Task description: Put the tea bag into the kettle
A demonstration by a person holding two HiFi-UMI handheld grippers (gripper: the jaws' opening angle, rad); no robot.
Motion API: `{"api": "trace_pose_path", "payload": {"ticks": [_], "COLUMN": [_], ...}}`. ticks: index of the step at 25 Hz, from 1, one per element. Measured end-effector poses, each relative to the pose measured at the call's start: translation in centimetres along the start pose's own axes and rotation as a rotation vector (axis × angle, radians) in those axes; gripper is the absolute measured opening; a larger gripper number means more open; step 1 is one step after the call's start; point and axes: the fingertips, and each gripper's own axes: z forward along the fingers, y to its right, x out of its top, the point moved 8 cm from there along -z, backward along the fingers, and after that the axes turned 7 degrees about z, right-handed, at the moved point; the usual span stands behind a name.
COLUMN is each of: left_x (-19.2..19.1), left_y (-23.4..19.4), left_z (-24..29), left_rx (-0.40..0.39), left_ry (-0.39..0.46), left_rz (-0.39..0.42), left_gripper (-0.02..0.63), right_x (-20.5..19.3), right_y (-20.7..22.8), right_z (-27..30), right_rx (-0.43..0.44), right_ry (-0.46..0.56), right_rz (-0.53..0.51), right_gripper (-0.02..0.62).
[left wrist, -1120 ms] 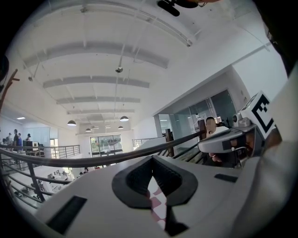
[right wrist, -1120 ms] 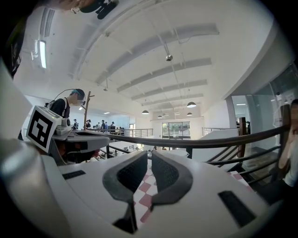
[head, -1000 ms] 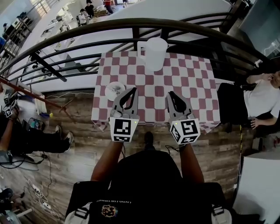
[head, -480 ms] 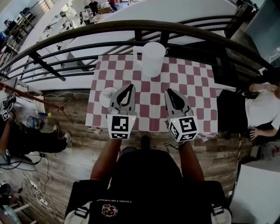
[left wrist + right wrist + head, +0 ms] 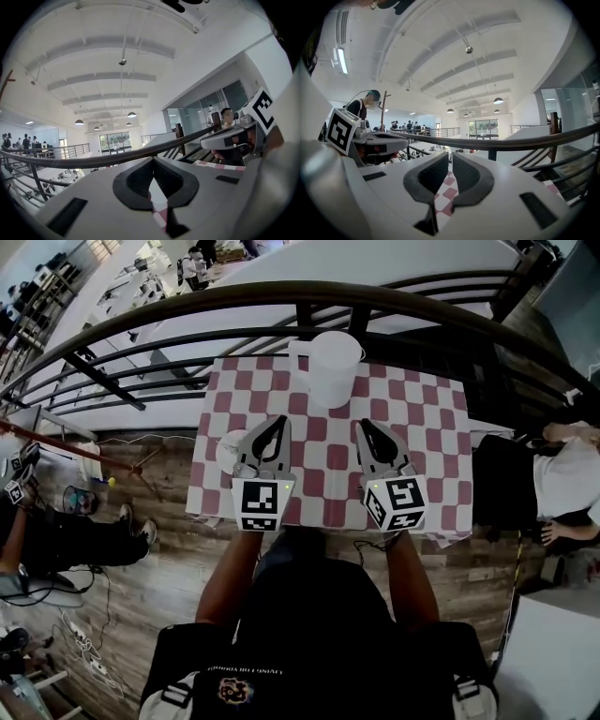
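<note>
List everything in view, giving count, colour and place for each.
Tablecloth: one, red-and-white check, centre of the head view.
Kettle: one, white, middle of the cloth's far edge.
Dish: one, white, cloth's left side, partly hidden.
Railing: one, dark, curving beyond the cloth.
Person in white top: one, seated at the right.
Person in dark clothes: one, at the left edge.
Left claw: one, pale grey, shut, empty, beside the dish.
Right claw: one, pale grey, shut, empty, over the cloth's near right.
</note>
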Motion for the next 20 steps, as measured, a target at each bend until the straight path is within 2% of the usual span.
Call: {"api": "trace_pose_path", "payload": {"ticks": [11,20], "left_x": [-1.0,-1.6], "left_y": [-2.6,-5.2], "left_z": [5.7,11.4], "left_rx": [-0.027,-0.044], "left_ry": [-0.002,-0.016], "left_rz": [0.002,0.027], "left_gripper": [0.006,0.006], "right_x": [1.1,1.0], "right_y": [3.3,6.3], "right_z": [5.2,10.0], "right_rx": [-0.054,-0.090], "right_ry": [0.025,-0.018], "right_rz": [0.001,0.022], "right_gripper": [0.017,0.017]}}
